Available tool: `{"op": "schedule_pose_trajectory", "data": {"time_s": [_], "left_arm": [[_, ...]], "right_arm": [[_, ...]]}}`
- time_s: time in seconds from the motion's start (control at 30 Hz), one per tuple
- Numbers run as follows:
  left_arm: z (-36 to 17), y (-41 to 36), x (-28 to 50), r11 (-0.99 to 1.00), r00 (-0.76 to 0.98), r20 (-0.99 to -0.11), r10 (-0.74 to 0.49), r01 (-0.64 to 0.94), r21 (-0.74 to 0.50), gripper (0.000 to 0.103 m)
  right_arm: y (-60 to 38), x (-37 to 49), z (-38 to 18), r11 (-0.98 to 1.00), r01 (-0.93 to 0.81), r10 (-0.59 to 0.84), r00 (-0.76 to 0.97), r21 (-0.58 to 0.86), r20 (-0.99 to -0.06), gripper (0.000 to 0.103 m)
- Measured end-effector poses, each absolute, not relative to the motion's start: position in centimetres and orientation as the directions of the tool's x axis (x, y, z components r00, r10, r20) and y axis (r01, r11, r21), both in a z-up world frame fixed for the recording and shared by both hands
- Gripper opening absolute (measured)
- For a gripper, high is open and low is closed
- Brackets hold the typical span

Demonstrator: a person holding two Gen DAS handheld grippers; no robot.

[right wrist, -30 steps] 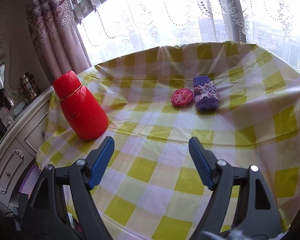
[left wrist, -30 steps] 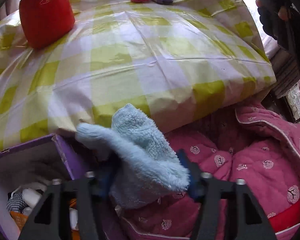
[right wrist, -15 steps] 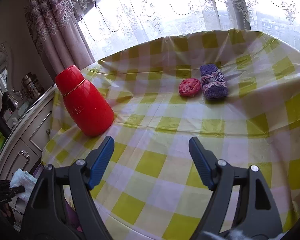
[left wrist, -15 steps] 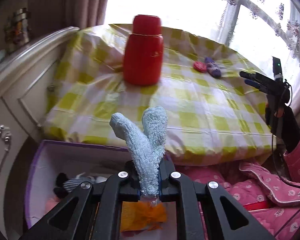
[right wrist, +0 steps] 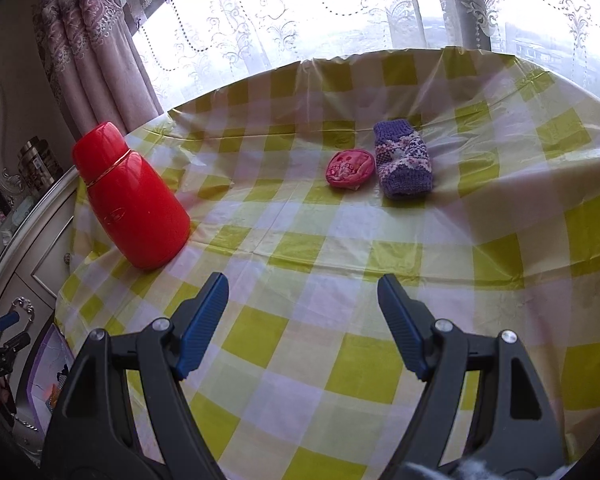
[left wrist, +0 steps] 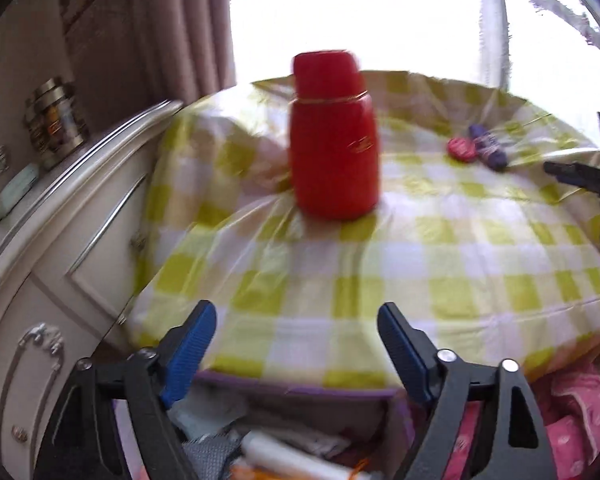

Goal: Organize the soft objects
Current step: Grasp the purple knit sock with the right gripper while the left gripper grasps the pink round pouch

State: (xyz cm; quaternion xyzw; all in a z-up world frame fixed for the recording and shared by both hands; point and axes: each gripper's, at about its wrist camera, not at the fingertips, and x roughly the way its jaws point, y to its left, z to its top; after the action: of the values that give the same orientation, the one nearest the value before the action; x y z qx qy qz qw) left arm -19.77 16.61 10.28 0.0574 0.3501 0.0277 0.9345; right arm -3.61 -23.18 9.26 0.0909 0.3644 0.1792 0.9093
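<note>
1. Left wrist view: the left gripper [left wrist: 296,320] has its jaws spread wide with nothing between them, held above the near edge of the table and over a purple-rimmed box [left wrist: 300,390].
2. Inside that box lie mixed soft items, blurred; a pale blue-white cloth [left wrist: 204,414] sits just beside the gripper's left finger.
3. Right wrist view: the right gripper [right wrist: 302,300] is likewise released and empty, hovering over the yellow-and-white checked tablecloth [right wrist: 340,360].
4. Farther out on the cloth, a purple knitted sock [right wrist: 402,160] lies flat, with a small pink-red pouch [right wrist: 349,168] just beside it on its left, seemingly touching.
5. A red flask [right wrist: 130,200] stands upright toward the left side of the table, well apart from the sock and pouch.
6. Left of the table is a cream dresser [left wrist: 60,240] with tins [left wrist: 54,120] on top; pink quilted fabric [left wrist: 580,420] shows at lower right of the left view.
</note>
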Motion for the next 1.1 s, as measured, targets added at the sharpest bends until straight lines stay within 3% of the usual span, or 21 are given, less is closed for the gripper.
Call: {"op": "schedule_pose_trajectory", "data": {"time_s": [0.03, 0.13, 0.3, 0.63, 0.7, 0.73, 0.77, 0.8, 0.83, 1.1], "left_arm": [[10.3, 15.0, -18.2, 0.994, 0.776, -0.630, 0.036, 0.039, 0.105, 0.100], [9.0, 9.6, -12.5, 0.986, 0.779, -0.619, -0.099, 0.160, 0.044, 0.101], [5.3, 3.0, -2.8, 0.968, 0.688, -0.692, -0.218, 0.241, -0.065, 0.101], [1.7, -0.9, 7.2, 0.970, 0.641, -0.730, -0.238, 0.201, -0.140, 0.101], [1.5, -1.2, 8.7, 0.971, 0.637, -0.735, -0.232, 0.191, -0.141, 0.101], [1.3, -1.4, 9.6, 0.972, 0.633, -0.739, -0.232, 0.184, -0.148, 0.101], [1.2, -1.7, 10.6, 0.972, 0.627, -0.743, -0.233, 0.173, -0.159, 0.101], [1.0, -2.0, 11.7, 0.971, 0.621, -0.746, -0.239, 0.163, -0.175, 0.101], [0.9, -2.3, 12.7, 0.968, 0.617, -0.746, -0.251, 0.154, -0.198, 0.101], [-0.3, -8.5, 20.7, 0.957, 0.581, -0.760, -0.291, 0.170, -0.236, 0.102]], "right_arm": [[-23.5, -2.7, 9.0, 0.925, -0.250, 0.378, 0.674, 0.286, -0.634, 0.080], [-24.2, 0.9, 7.6, 0.943, -0.219, 0.331, 0.676, 0.249, -0.658, 0.080], [-24.7, 7.8, 4.5, 0.980, -0.149, 0.199, 0.671, 0.132, -0.714, 0.080], [-21.3, 19.3, 0.2, 0.957, -0.218, -0.014, 0.621, -0.190, -0.783, 0.081], [-20.7, 19.8, -0.1, 0.942, -0.239, -0.023, 0.653, -0.235, -0.757, 0.082], [-20.7, 19.9, -0.1, 0.937, -0.253, -0.021, 0.648, -0.241, -0.761, 0.075], [-21.1, 19.7, 0.2, 0.938, -0.247, -0.023, 0.653, -0.242, -0.757, 0.037], [-21.6, 19.2, 0.6, 0.942, -0.242, -0.016, 0.659, -0.232, -0.752, 0.029], [-22.3, 18.4, 1.3, 0.948, -0.233, -0.005, 0.670, -0.218, -0.742, 0.024], [-28.5, 5.8, 8.0, 0.991, -0.086, 0.006, 0.810, -0.107, -0.587, 0.025]]}}
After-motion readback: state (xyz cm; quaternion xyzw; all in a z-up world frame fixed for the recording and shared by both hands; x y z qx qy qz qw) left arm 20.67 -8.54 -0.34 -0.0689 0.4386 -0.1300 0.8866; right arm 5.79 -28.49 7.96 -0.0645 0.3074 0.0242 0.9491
